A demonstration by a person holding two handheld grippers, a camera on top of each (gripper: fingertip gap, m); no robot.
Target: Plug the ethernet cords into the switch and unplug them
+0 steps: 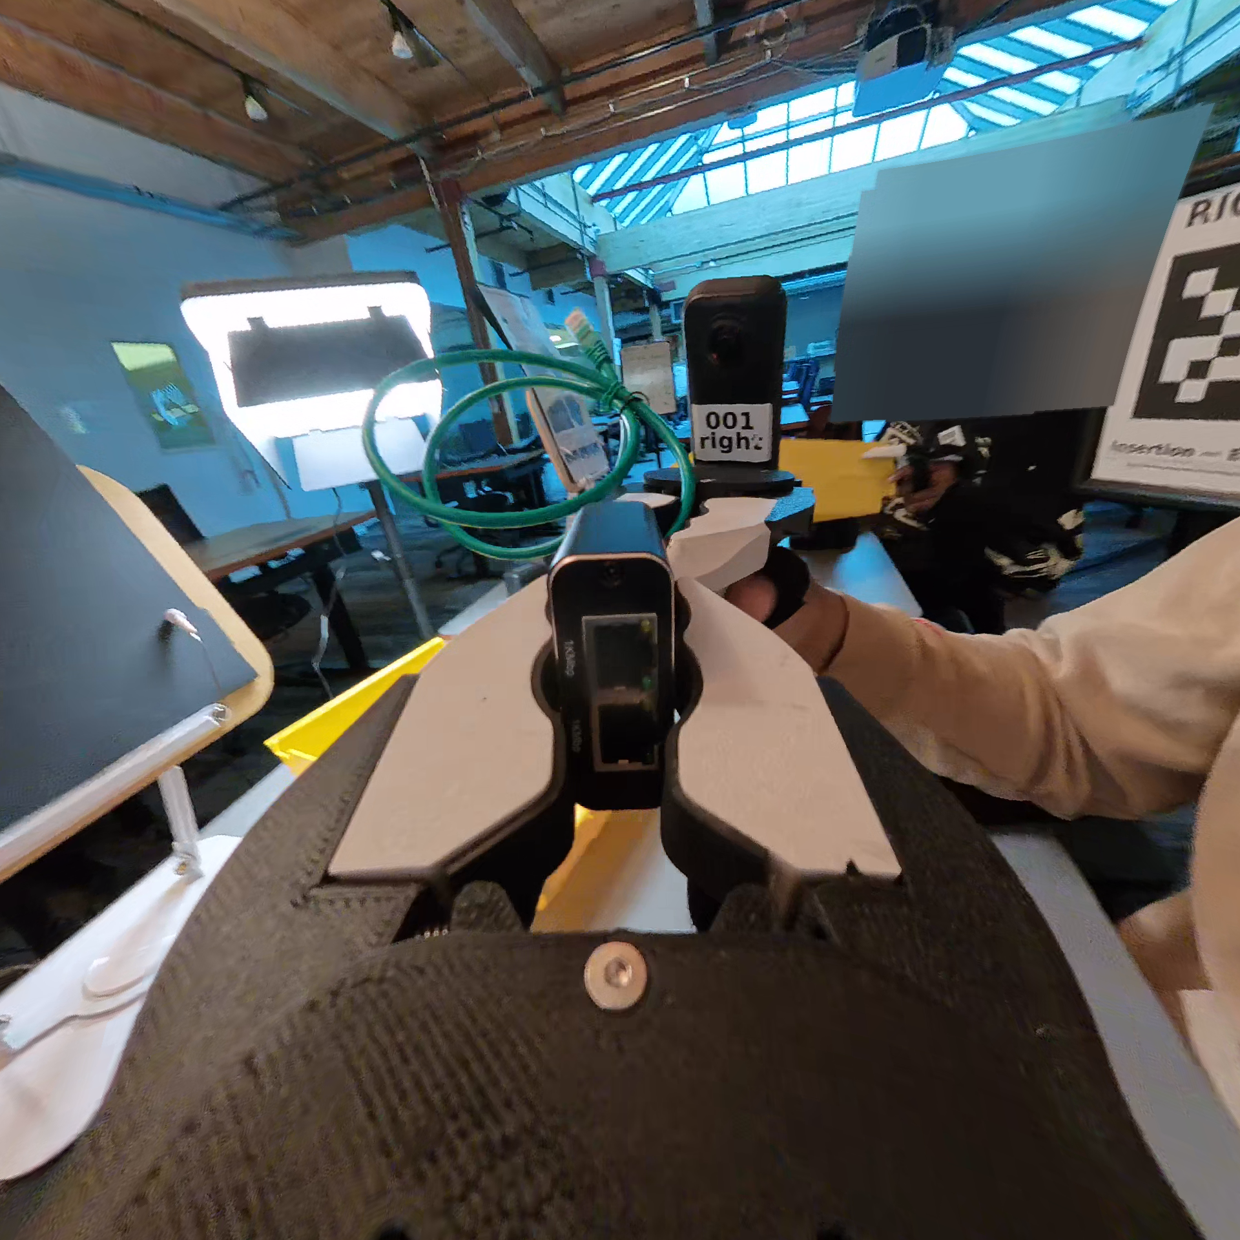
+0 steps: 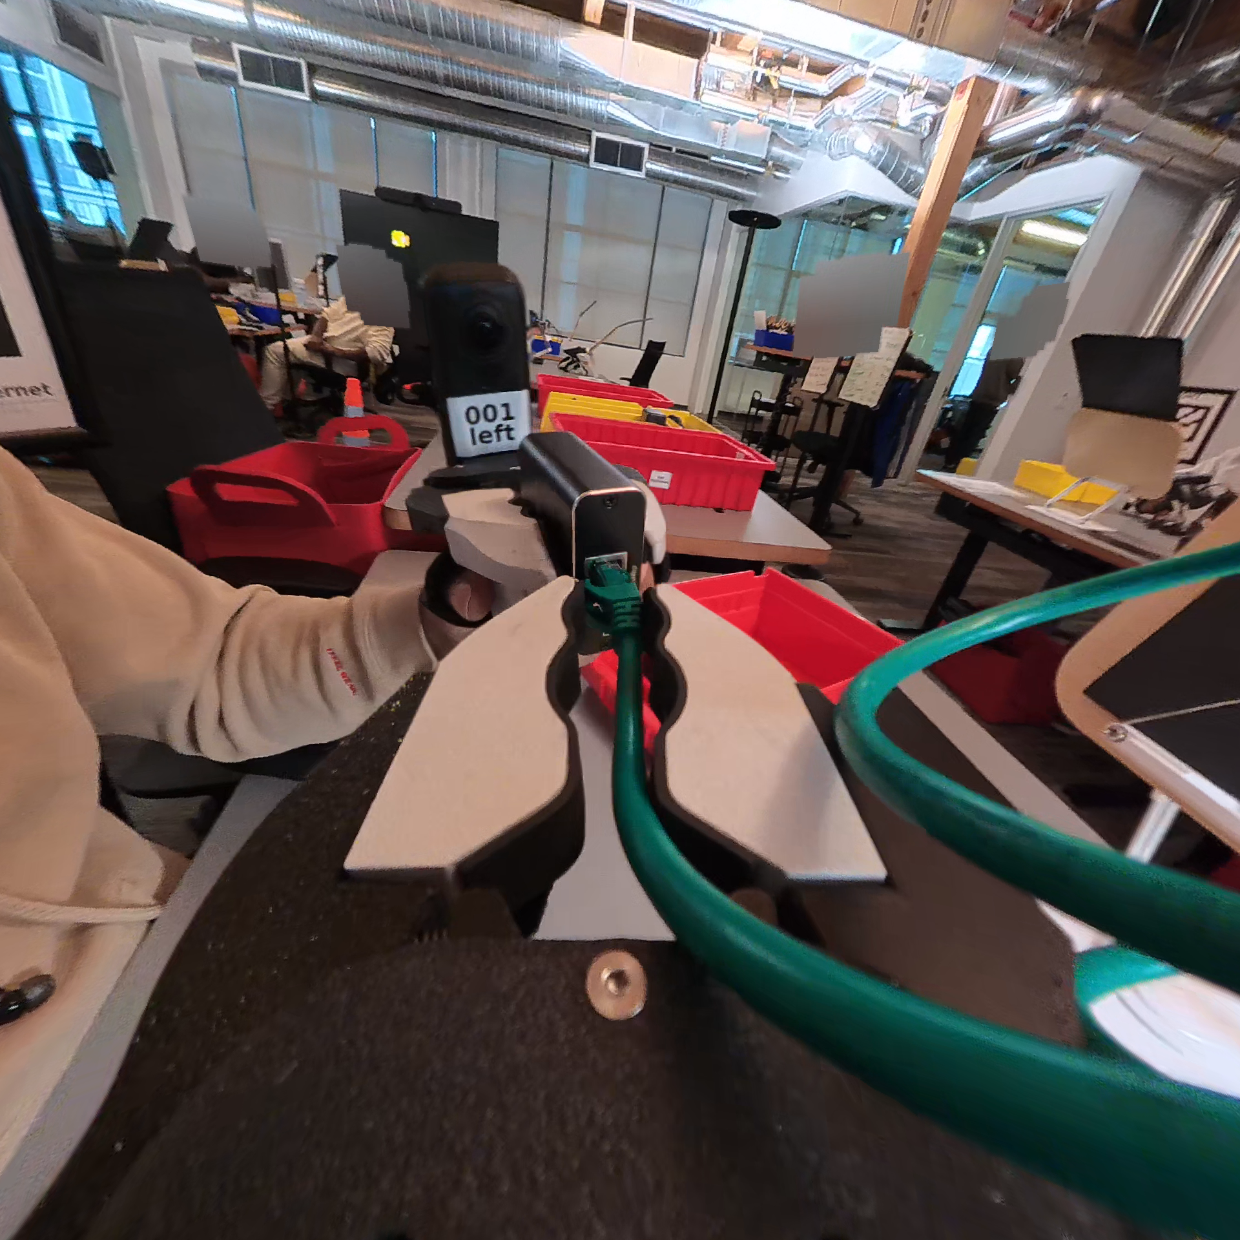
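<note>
My left gripper (image 1: 614,644) is shut on a black switch (image 1: 614,704), with two empty ports facing the camera. In the right wrist view the switch (image 2: 590,496) points its other end at me, held by the left gripper (image 2: 510,530). My right gripper (image 2: 612,604) is shut on the green ethernet cord (image 2: 627,725) just behind its plug (image 2: 607,580). The plug sits in the mouth of the port on that end; I cannot tell how deep. The cord's tied loop (image 1: 537,517) and free plug (image 1: 594,345) rise behind the switch, next to the right gripper (image 1: 718,550).
A person's cream sleeves (image 1: 1006,671) (image 2: 201,657) reach in from the sides. A red bin (image 2: 771,617) lies just below the grippers, with more red and yellow bins (image 2: 657,456) on a far table. A black board on a stand (image 1: 100,637) is at the left, a yellow bin (image 1: 349,718) below. The tips of both grippers are at nearly the same place.
</note>
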